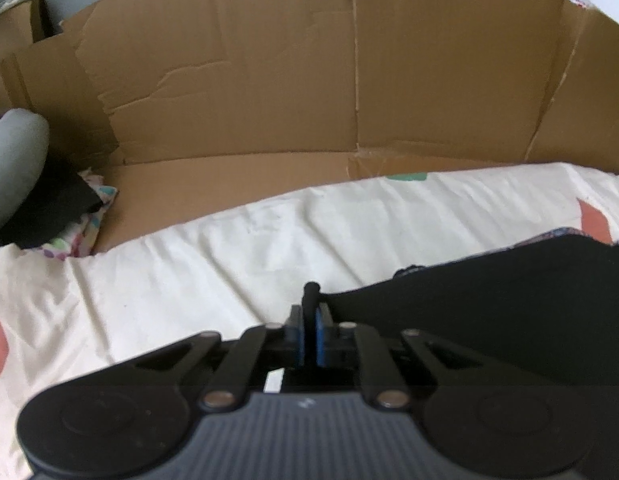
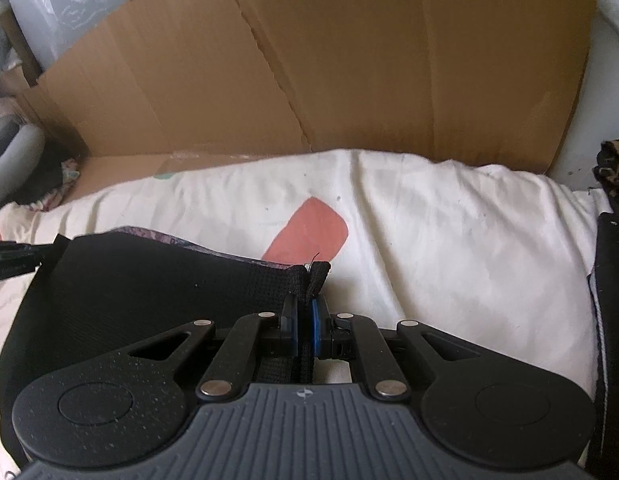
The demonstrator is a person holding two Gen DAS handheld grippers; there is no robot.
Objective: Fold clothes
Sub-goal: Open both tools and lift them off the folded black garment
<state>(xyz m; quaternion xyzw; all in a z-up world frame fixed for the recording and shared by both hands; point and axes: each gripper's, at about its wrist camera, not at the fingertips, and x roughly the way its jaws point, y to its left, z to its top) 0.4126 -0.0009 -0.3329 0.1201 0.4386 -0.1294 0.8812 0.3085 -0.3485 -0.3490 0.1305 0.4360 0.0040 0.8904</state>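
Black garment (image 2: 149, 280), a knit piece with a patterned lining peeping along its far hem, stretched flat over a cream sheet (image 2: 449, 220) with coral patches, cardboard (image 2: 309, 60) standing behind. Pinched at both ends: right tool (image 2: 305, 330) clamped shut on the corner nearest it, blue pads tight on a tab of black knit that pokes up beyond them; left tool (image 1: 309, 334) likewise closed on a black fold or strap at the opposite edge, the cloth (image 1: 489, 300) running away to its right. Judged a two-corner hold, of the kind used to carry one edge across onto another or to lay a panel down; which fold of the sequence, not settled by one moment. Worth doing well: keep both grips level and equally taut so the held edge stays straight; move both hands together at one pace, low over the sheet, so the body of the cloth drags smooth instead of bunching. Line up corner to corner and hem to hem before lowering. Keep clear of the cream sheet when closing or sliding, since loose bedding lifts easily with the knit. Watch the right-hand bite: only a small tab held, liable to slip under pull. Release only once flat, then press the crease. Dark cloth (image 2: 613, 280) at far right also lying on the sheet, apart from the held piece.
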